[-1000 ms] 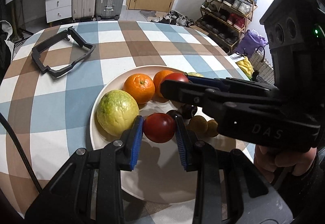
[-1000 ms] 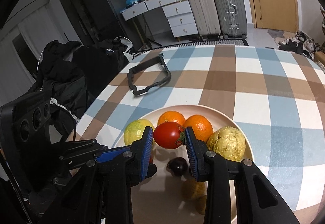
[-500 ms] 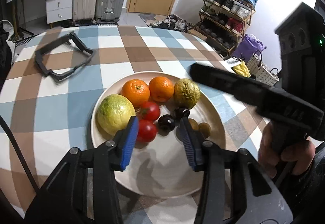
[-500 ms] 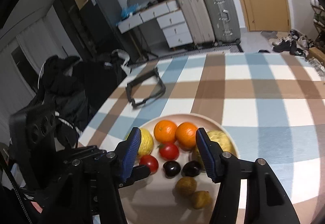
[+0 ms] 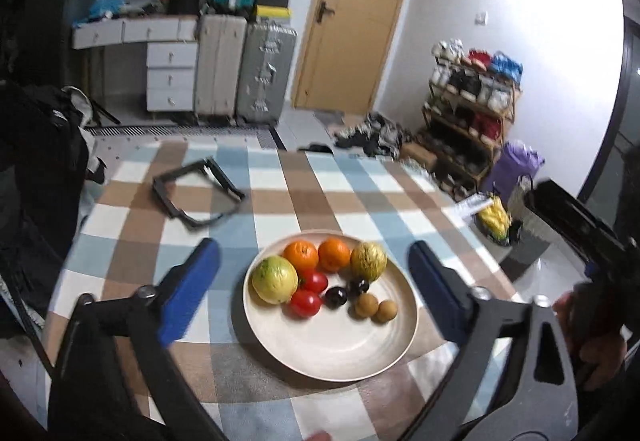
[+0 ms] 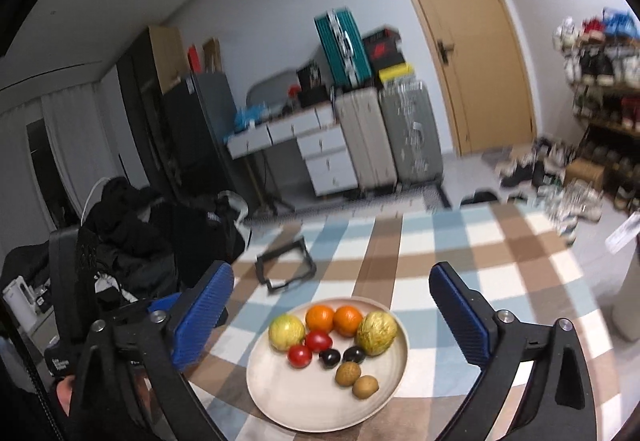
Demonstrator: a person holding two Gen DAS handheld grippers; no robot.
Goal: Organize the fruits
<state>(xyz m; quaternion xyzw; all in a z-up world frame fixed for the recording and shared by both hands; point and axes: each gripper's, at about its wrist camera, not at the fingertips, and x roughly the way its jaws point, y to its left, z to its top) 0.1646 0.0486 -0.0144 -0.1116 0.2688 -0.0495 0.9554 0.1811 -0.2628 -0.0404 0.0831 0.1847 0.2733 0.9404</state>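
Observation:
A cream plate [image 5: 336, 357] [image 6: 292, 401] on the checked tablecloth holds the fruit in pairs: two oranges [image 5: 318, 255] [image 6: 334, 319], two red tomatoes [image 5: 308, 293] [image 6: 310, 347], two dark plums [image 5: 346, 291] [image 6: 342, 355], two small brown fruits [image 5: 376, 307] [image 6: 356, 379], a green guava [image 5: 275, 279] [image 6: 286, 332] and a knobbly yellow fruit [image 5: 369, 261] [image 6: 376, 332]. My left gripper [image 5: 314, 281] hangs above and in front of the plate, its jaws opening wide with nothing between them. My right gripper [image 6: 332, 311] is likewise raised, jaws opening, empty.
A black open frame [image 5: 196, 195] [image 6: 286, 268] lies on the table beyond the plate. The right device and a hand [image 5: 588, 321] show at the right edge of the left wrist view. Suitcases, drawers, a door and a shoe rack stand behind the table.
Both grippers let go of their tomatoes, which now lie on the plate. Both sets of jaws spread wide, and both grippers rose and drew back from the plate.

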